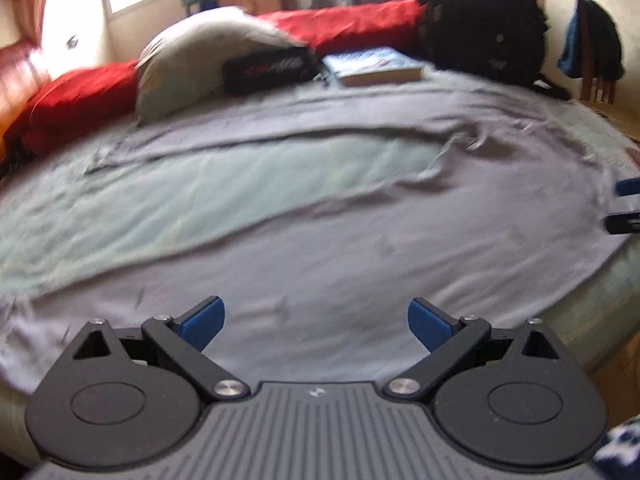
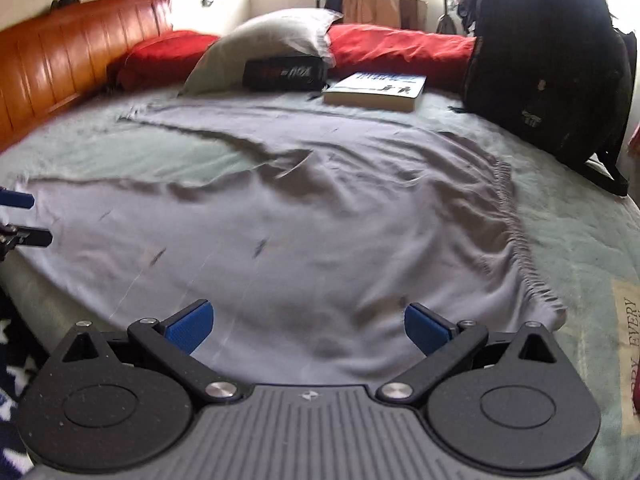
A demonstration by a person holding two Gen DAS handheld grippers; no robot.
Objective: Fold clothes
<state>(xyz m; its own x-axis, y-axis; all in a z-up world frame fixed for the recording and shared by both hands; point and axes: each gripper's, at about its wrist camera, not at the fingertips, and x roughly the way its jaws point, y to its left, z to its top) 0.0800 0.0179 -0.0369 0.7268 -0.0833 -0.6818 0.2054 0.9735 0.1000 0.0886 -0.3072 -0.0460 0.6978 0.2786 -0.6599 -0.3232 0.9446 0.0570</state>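
Note:
Grey pants point(image 1: 340, 232) point(image 2: 304, 216) lie spread flat on a pale green bedsheet point(image 1: 168, 196) point(image 2: 580, 248), their elastic waistband point(image 2: 516, 224) to the right and the two legs running left. My left gripper point(image 1: 316, 320) hovers open over the near leg with nothing between its blue pads. My right gripper point(image 2: 308, 326) hangs open over the seat of the pants near the bed's front edge, also holding nothing. Each gripper's blue fingertips point(image 1: 626, 204) point(image 2: 20, 216) show at the edge of the other's view.
At the head of the bed lie a grey pillow point(image 2: 272, 44), red cushions point(image 2: 400, 46), a black pouch point(image 2: 284, 74) and a book point(image 2: 376, 90). A black backpack point(image 2: 548, 68) stands at the far right. An orange wooden headboard point(image 2: 64, 60) runs along the left.

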